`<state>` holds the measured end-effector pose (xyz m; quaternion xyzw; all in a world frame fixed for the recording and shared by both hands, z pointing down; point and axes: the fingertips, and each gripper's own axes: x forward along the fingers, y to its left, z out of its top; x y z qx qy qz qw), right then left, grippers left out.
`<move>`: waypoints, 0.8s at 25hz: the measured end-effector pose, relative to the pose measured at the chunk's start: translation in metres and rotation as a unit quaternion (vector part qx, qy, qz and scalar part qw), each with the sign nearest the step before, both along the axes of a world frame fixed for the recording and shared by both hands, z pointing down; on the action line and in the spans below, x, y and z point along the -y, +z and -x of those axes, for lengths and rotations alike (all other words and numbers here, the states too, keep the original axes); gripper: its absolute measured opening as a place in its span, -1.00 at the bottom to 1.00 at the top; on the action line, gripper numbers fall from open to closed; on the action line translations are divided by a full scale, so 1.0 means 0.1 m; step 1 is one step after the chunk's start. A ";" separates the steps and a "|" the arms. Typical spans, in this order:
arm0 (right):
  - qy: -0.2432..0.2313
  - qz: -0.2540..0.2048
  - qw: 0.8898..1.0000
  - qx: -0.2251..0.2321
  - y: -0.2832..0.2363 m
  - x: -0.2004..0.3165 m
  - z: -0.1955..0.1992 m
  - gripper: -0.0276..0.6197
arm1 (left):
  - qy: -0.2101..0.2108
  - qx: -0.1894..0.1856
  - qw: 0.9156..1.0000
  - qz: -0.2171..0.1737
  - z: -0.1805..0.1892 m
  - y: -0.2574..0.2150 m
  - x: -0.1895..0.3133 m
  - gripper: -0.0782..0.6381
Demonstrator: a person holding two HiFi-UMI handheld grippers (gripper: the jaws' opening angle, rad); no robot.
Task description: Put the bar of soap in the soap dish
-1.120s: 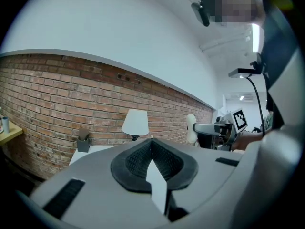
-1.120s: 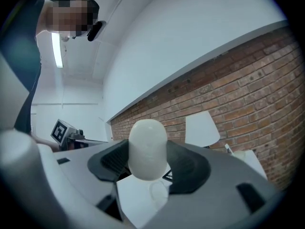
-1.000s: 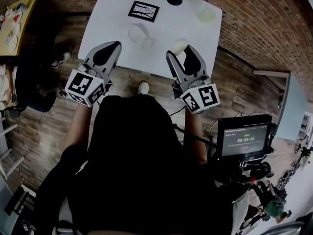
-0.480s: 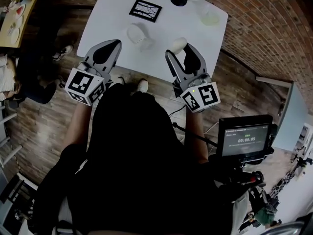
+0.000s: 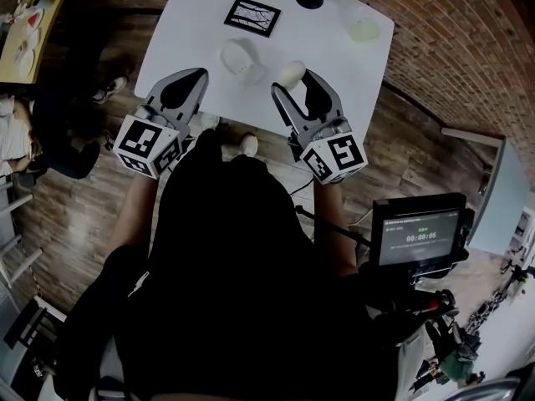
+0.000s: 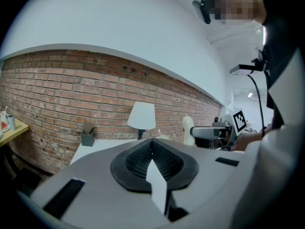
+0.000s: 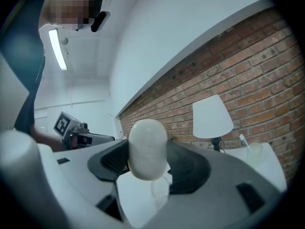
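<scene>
The right gripper (image 5: 292,84) is pinching a pale, cream-white oval bar of soap (image 5: 291,72) between its tips, low in the upper middle of the head view and over the near edge of the white rectangular table (image 5: 192,23). In the right gripper view the jaws are standing narrowly apart, pressing the bar from both sides. The bar is standing on end there, its long axis running up and down the frame and most of it rising clear above the dark pads. The left gripper (image 5: 194,77) is hovering at the table's near left edge with its jaws drawn together on nothing. A whitish, translucent shallow dish (image 5: 238,57), which is probably the soap dish, is sitting on the table to the left of the soap and a little higher in the frame, near both grippers' tips. The carrying gripper is therefore looking at a short sideways move toward frame left. The bar would likely need tipping from upright to flat before release. A black square patterned tile (image 5: 252,17) is lying further up the frame, beyond the dish, well apart from the soap.
</scene>
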<state>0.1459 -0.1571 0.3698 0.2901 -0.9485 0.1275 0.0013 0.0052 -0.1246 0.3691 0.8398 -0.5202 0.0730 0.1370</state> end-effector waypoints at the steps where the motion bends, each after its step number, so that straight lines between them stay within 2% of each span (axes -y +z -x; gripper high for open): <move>1: 0.002 0.003 1.000 0.001 0.02 0.01 0.03 -0.13 | 0.002 -0.002 1.000 0.003 0.02 0.03 0.02 -0.76; 8: 0.009 0.013 1.000 -0.013 0.06 0.09 0.27 -0.13 | 0.017 -0.008 1.000 0.009 0.21 0.12 0.16 -0.76; 12: 0.006 0.025 0.999 -0.021 0.20 0.18 0.50 -0.13 | 0.033 0.010 0.999 0.010 0.34 0.22 0.24 -0.76; 16: -0.001 0.036 0.998 -0.042 0.38 0.26 0.68 -0.13 | 0.046 0.015 0.998 0.030 0.43 0.39 0.33 -0.76; 20: -0.007 0.042 0.997 -0.061 0.52 0.35 0.86 -0.13 | 0.048 0.013 0.998 0.030 0.55 0.51 0.45 -0.76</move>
